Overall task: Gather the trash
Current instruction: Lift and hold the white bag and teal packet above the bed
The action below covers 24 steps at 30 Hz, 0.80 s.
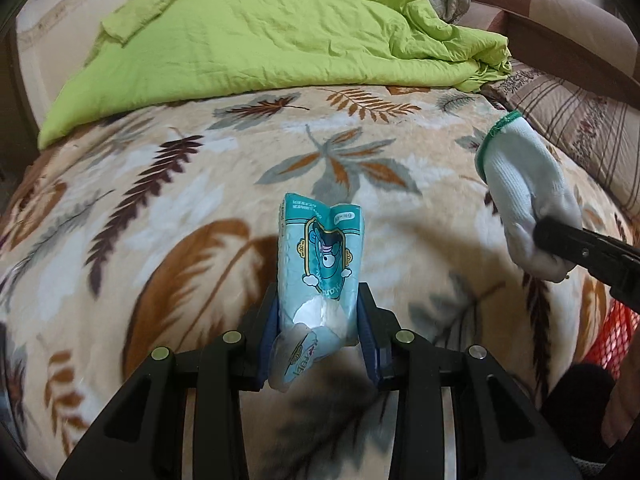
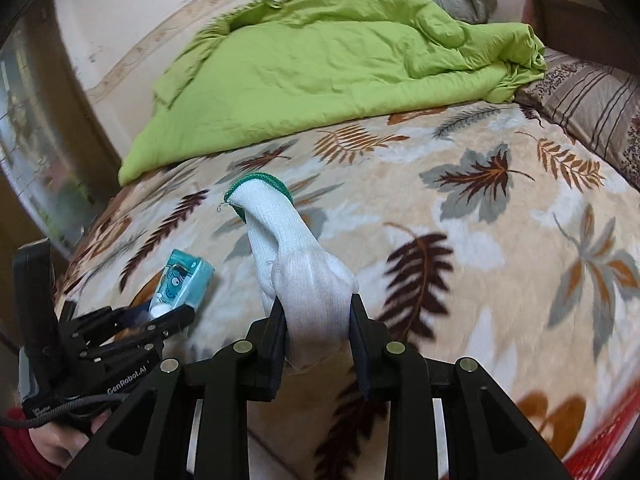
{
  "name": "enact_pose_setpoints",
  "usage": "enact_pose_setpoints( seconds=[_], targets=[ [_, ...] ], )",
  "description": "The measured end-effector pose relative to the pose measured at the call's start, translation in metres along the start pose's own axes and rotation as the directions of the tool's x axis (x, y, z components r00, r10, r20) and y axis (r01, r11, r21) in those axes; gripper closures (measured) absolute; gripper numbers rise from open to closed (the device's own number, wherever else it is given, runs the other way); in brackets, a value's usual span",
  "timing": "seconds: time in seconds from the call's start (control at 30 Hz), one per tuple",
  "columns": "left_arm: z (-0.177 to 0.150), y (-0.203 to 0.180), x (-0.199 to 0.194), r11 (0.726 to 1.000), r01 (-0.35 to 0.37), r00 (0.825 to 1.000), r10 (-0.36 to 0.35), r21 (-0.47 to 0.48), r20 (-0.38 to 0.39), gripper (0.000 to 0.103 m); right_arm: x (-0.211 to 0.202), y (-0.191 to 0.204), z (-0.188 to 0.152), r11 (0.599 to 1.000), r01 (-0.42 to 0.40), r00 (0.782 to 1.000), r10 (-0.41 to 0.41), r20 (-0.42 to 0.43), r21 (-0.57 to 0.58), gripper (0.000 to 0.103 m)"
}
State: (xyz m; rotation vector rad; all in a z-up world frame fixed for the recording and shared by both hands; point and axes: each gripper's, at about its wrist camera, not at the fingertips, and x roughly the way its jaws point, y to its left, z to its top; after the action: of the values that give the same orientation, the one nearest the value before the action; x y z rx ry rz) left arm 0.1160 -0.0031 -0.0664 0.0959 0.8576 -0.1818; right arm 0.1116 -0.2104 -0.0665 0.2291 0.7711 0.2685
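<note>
My left gripper is shut on a teal tissue packet with a cartoon print, held upright above the leaf-patterned blanket. The same packet shows at the lower left of the right wrist view, clamped in the left gripper. My right gripper is shut on a white knit glove with a green cuff, which sticks up over the blanket. In the left wrist view that glove hangs at the right, pinched by the right gripper.
A crumpled lime-green quilt lies across the far half of the bed. A striped pillow sits at the right edge. Something of red mesh shows at the lower right. A hand holds the left gripper's handle.
</note>
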Motion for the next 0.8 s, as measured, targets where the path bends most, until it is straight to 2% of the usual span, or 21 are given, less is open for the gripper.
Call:
enact_pose_setpoints(
  seconds=[0.23,0.8],
  targets=[
    [-0.021,-0.001,-0.026,0.998,-0.064,0.997,0.063,0.005,0.053,0.068,-0.017,0.004,-0.020,1.000,-0.022,0.999,0.022,0.032,-0.011,0.072],
    [-0.029,0.002,-0.034,0.997,-0.083,0.994,0.082,-0.001,0.078,0.068,-0.009,0.001,-0.021,1.000,-0.005,1.000,0.005,-0.004,0.002,0.072]
  ],
)
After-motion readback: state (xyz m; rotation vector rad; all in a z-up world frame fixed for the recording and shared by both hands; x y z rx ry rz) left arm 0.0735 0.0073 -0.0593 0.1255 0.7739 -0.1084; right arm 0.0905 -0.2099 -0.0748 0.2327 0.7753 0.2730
